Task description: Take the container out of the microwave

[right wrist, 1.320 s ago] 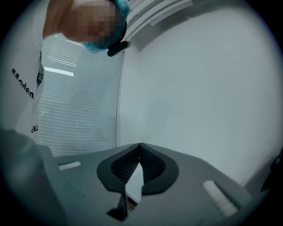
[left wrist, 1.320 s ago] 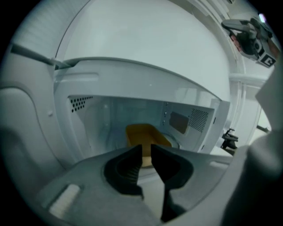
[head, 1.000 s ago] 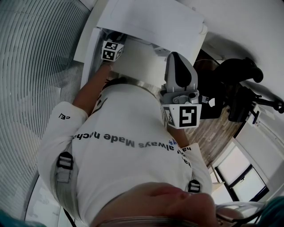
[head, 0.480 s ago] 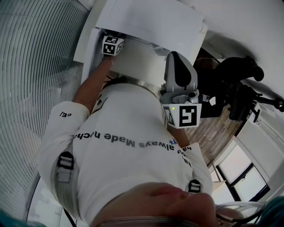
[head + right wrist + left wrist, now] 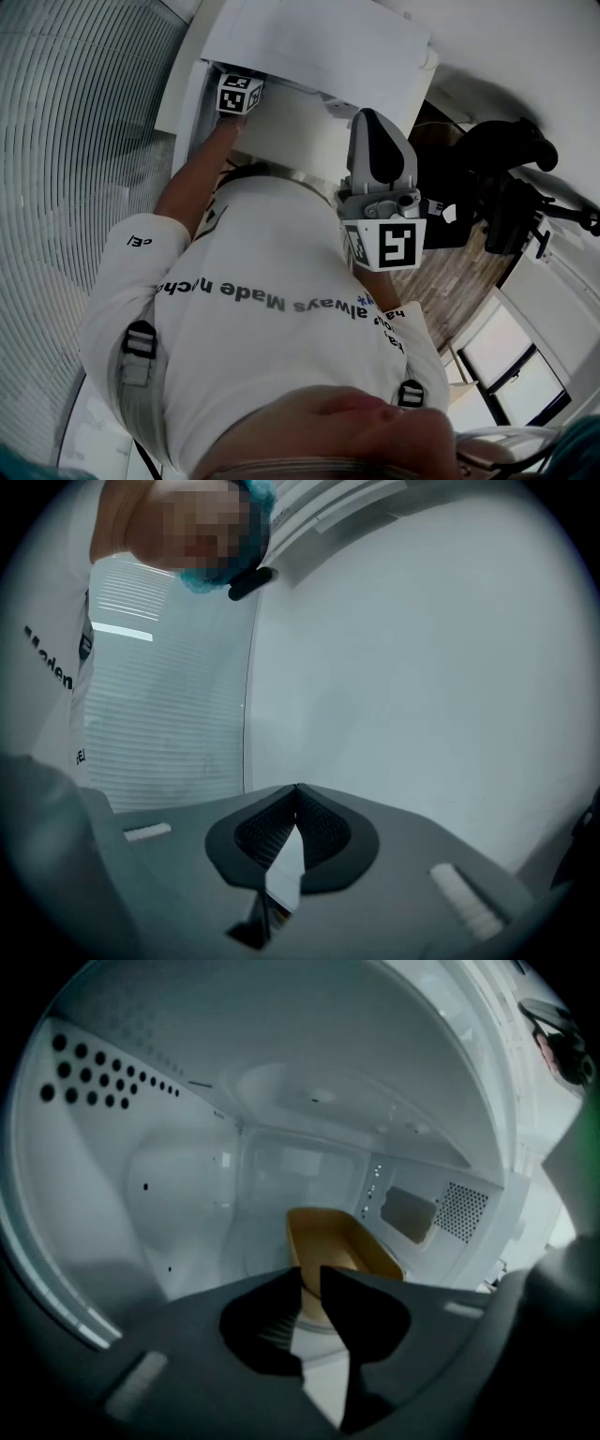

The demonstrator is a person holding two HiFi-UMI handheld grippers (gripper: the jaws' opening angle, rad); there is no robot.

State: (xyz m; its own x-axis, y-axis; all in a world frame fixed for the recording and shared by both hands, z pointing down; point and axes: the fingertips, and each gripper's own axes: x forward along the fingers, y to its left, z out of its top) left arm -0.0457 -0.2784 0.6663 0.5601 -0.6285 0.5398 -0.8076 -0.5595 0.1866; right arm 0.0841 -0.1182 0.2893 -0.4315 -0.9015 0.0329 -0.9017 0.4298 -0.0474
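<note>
While the left gripper [image 5: 311,1274] is inside the microwave [image 5: 187,1176]: the step in hand, as I judge it, is taking hold of the container [image 5: 342,1241]; it is not yet taken out.
Left gripper jaws: closing, with a narrow gap between the tips; the near wall of the container shows in this gap, and I do not see the pads pressing on it.
Right gripper [image 5: 296,789]: tips pressed together, nothing between them; it faces a plain white wall, away from the work.
Container place: on the cavity floor, toward the back, just beyond the jaw tips.
Next move: probably to finish the closing on the near rim, then to draw the container straight out through the opening, kept level.
Container: mustard-yellow, shallow, rectangular with rounded corners, open on top, thin wall; it looks like smooth plastic and seems empty.
Cavity: smooth white walls, round holes [image 5: 103,1077] at upper left, a fine mesh patch [image 5: 461,1211] on the right wall.
Jaw pads: dark, finely ribbed.
</note>
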